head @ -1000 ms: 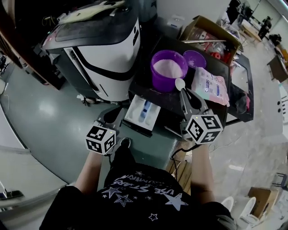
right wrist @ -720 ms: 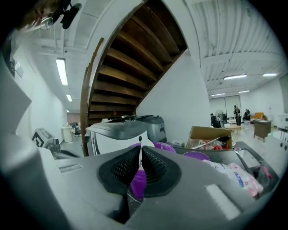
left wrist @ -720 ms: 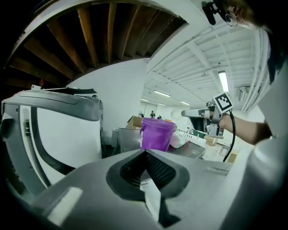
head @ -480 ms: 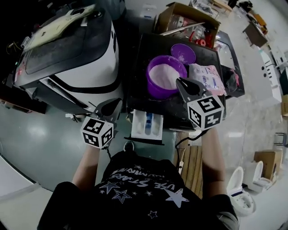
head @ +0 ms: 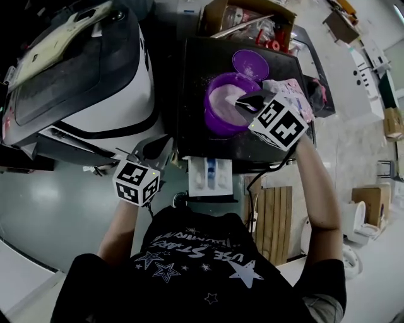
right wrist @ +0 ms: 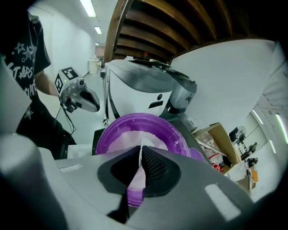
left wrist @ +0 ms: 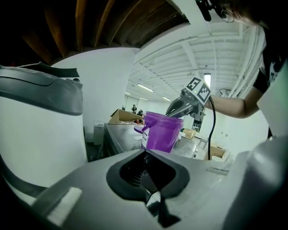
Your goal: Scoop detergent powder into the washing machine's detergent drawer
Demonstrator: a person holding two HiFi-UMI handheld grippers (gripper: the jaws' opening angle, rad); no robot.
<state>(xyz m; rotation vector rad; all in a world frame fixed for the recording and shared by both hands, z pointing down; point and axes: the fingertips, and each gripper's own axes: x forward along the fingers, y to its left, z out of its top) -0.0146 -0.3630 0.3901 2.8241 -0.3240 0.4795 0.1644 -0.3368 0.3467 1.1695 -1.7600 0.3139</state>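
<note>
So, the right gripper (head: 243, 101) (right wrist: 141, 148) hangs over the purple plastic bucket (head: 214, 126). Its jaws are pinched narrow on a thin pale sliver that reads as the handle of the white scoop (right wrist: 137, 177), seen edge-on. The handle's long axis runs along the jaws and points forward and down into the bucket. The scoop's bowl cannot be made out against the white detergent powder (head: 221, 101), which lies loose and matte inside and dusts the bucket's round rim. The left gripper (head: 154, 148) (left wrist: 145, 155) is held low with its grey jaws together and nothing between them. It sits near the front corner of the washing machine (head: 95, 94), a smooth white rounded body under a dark top.

Between the two grippers, at the near edge of the black table (head: 189, 82), sits the detergent drawer (head: 210, 175). It is a white rectangular tray, open side up, with a blue middle compartment, and its long axis runs from the table towards the person. The scoop is well apart from it.

Just behind the bucket lies its round purple lid (head: 250, 63), flat on the table. A soft pink-and-white bag (head: 293, 94) lies to the right. At the far edge stands an open cardboard box (head: 214, 12).
</note>
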